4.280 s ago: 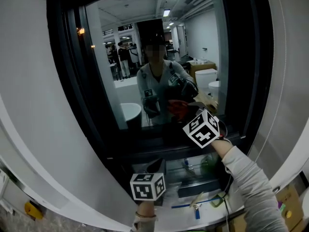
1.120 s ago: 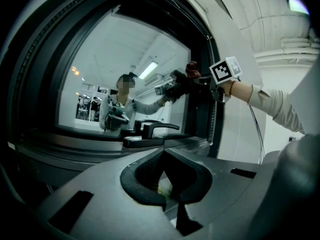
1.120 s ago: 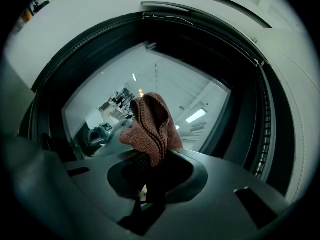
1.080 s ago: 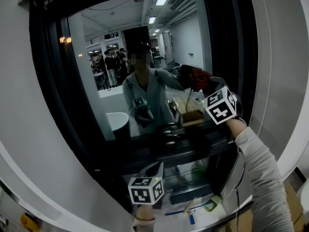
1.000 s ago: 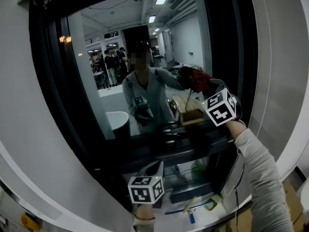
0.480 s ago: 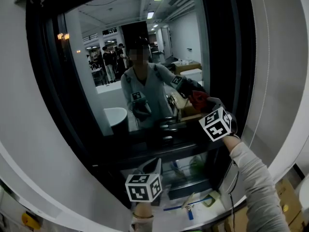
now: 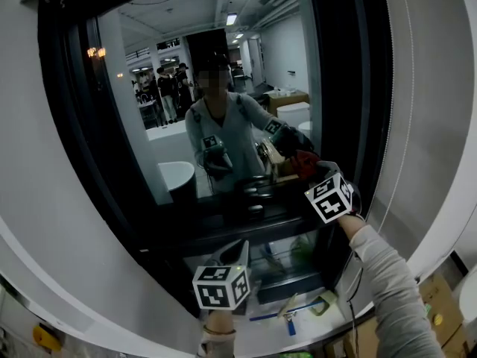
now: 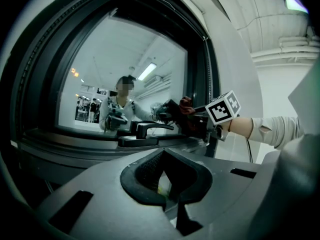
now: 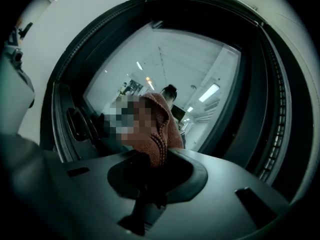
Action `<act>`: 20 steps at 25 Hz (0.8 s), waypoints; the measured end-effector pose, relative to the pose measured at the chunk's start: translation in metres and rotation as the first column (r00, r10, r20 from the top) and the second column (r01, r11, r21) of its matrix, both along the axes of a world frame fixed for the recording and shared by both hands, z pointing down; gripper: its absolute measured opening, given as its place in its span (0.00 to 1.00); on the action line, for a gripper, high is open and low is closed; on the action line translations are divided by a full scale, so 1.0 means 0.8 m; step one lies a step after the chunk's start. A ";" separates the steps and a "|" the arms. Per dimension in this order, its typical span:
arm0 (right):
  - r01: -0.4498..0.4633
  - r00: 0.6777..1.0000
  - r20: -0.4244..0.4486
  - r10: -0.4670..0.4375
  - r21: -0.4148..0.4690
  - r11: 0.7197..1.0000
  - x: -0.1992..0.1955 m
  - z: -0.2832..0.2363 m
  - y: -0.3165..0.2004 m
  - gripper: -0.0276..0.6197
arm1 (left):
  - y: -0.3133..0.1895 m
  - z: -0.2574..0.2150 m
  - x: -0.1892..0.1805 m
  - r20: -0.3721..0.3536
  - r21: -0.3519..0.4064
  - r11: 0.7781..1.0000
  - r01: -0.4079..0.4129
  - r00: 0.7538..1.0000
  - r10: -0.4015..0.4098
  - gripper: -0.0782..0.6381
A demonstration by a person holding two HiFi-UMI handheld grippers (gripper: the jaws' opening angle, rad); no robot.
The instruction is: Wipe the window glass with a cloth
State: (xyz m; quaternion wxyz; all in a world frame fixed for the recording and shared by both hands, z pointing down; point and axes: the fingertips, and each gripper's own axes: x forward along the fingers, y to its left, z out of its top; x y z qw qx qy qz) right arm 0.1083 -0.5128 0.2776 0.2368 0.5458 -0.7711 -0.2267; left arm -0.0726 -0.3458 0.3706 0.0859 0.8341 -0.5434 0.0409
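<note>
the right tongs are clamped on a reddish-brown cloth, and the right gripper view shows the knitted fabric bunched up out of the closed jaws toward the pane. the cloth sits at the lower right corner of the window glass, close to the dark window frame on that side and just above the bottom rail; it looks pressed against the glass (the mirrored tongs meet it there, though the contact itself is too small to be sure of). a pale grey sleeve runs up from the lower right to that hand. the left tongs hang low, below the bottom edge of the window and well apart from the cloth, their marker cube facing the head camera; in the left gripper view their jaws stand together with nothing held between them. that same view looks up at the pane, where a black handle lies on the lower rail and the right tongs with the cloth appear beyond it to its right. the glass gives back a lit room with ceiling lights and the person's own reflection. under the window a pale surface carries a few small things near its front edge, among them a blue tool.
</note>
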 end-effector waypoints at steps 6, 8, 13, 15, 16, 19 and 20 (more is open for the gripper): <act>0.080 0.928 0.368 -0.059 -0.044 0.996 -0.004 -0.003 0.027 0.12 | 0.007 0.000 0.000 -0.002 0.017 1.000 0.002 1.000 -0.002 0.12; 0.118 0.894 0.439 -0.083 -0.053 0.992 -0.012 -0.001 0.043 0.12 | 0.011 0.001 0.001 -0.001 0.020 1.000 0.002 1.000 -0.002 0.12; 0.202 0.822 0.553 -0.133 -0.067 0.977 -0.034 0.016 0.086 0.12 | 0.021 0.004 0.004 0.000 0.032 0.999 0.001 1.000 -0.001 0.12; 0.225 0.805 0.574 -0.149 -0.064 0.972 -0.042 0.026 0.105 0.12 | 0.025 0.007 0.004 -0.001 0.032 1.000 0.000 1.000 0.000 0.12; 0.235 0.799 0.580 -0.156 -0.063 0.970 -0.047 0.031 0.115 0.12 | 0.028 0.008 0.003 -0.002 0.031 1.000 0.000 1.000 0.000 0.12; 0.259 0.791 0.587 -0.171 -0.069 0.963 -0.059 0.051 0.146 0.12 | 0.038 0.012 0.003 -0.006 0.031 1.000 -0.002 1.000 0.002 0.12; 0.263 0.792 0.585 -0.173 -0.071 0.962 -0.062 0.058 0.156 0.12 | 0.042 0.014 0.003 -0.007 0.030 1.000 -0.003 1.000 0.003 0.12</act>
